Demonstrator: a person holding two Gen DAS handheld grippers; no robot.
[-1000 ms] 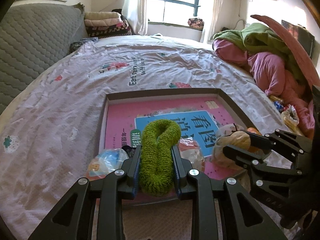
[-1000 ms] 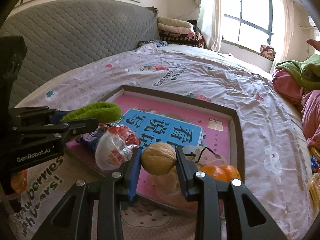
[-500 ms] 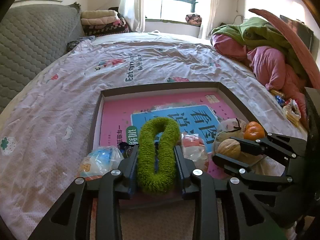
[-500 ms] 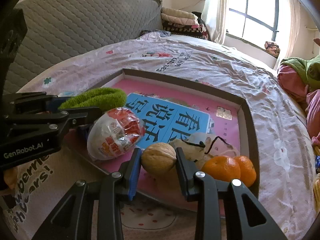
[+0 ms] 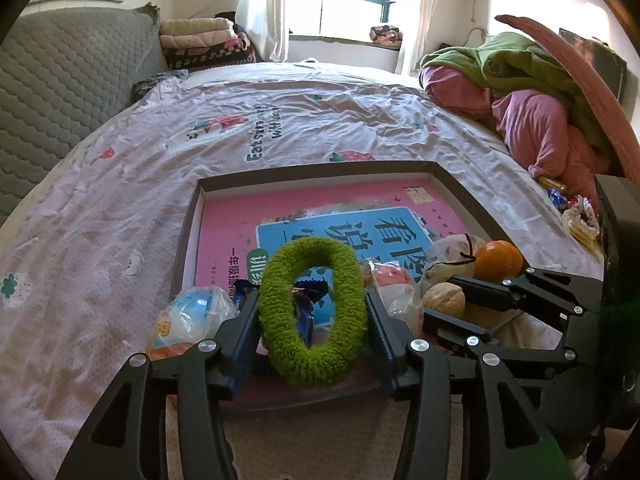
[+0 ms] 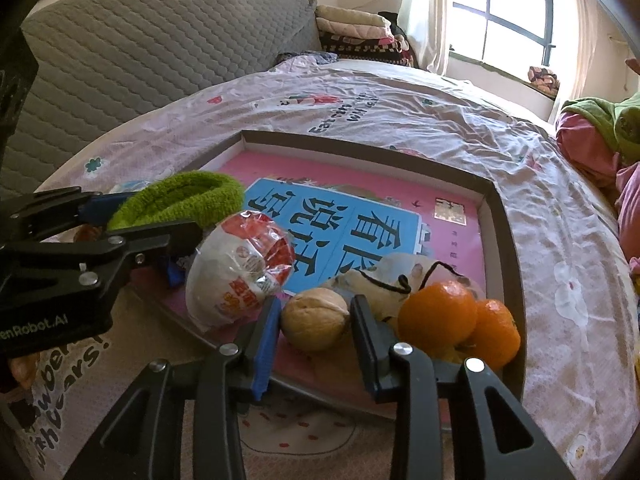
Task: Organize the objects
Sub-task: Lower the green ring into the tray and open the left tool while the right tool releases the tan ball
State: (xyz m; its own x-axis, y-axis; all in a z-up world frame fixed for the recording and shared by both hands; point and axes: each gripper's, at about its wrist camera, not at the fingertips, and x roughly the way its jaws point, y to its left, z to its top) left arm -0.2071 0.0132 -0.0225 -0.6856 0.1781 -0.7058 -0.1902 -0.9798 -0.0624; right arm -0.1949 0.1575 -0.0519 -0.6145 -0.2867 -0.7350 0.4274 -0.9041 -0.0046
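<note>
Left tool (image 5: 312,320): its jaws are opening; the green ring (image 5: 312,312) sits between the pads and has sprung out into an oval, its sides still touching both pads.
Green ring: a fuzzy loop of cloth, long axis running away from the left tool toward the window; seen from the right wrist it lies nearly flat, its far end (image 6: 180,200) pointing over the tray.
Ring's place: at the near edge of the tray (image 5: 192,220), above a blue snack wrapper (image 5: 302,312).
Right tool (image 6: 314,320): its jaws are opening slightly, yet the pads are still against the walnut (image 6: 314,318) on both sides.
Walnut: rounded, its longer axis lying across the gap from pad to pad; it sits low over the tray's near part.
Neighbours: a red-and-white wrapped egg (image 6: 240,268) just left of the walnut, two oranges (image 6: 456,324) just right, a drawstring pouch (image 6: 400,276) behind.
Tray floor: a pink book with a blue title panel (image 6: 360,224).
Support: the tray lies on the bed (image 5: 280,112).
</note>
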